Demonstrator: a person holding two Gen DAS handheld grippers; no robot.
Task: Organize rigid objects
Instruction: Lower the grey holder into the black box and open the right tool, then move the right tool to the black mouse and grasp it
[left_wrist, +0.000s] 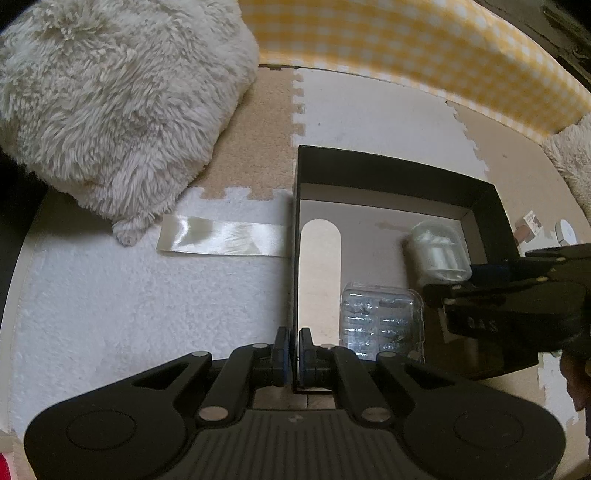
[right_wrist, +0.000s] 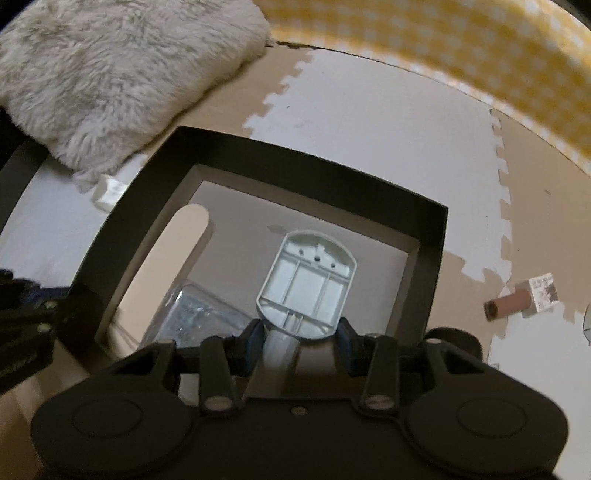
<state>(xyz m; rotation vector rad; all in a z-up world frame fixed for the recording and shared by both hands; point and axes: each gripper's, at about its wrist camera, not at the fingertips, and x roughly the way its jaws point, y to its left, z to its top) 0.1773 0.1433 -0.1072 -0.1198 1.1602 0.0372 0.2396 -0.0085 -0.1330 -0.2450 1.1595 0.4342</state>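
The floor (left_wrist: 369, 110) was covered in interlocking white and tan foam tiles. Directly on it lay a black box (left_wrist: 495, 218), a fluffy cushion (left_wrist: 110, 103), a strip of clear tape (left_wrist: 221, 236) at centre left, and a small brown tube (right_wrist: 508, 303) at right.

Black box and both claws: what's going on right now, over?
Left gripper shut on black box wall. Right gripper shut on white plastic part, over the box. Clear blister pack already inside.

The right gripper (left_wrist: 476, 280) hides the near part of the white plastic part (left_wrist: 436, 251) in the left wrist view, the clear blister pack (right_wrist: 192, 314) is blurred, and the small label (right_wrist: 543, 291) is unreadable.
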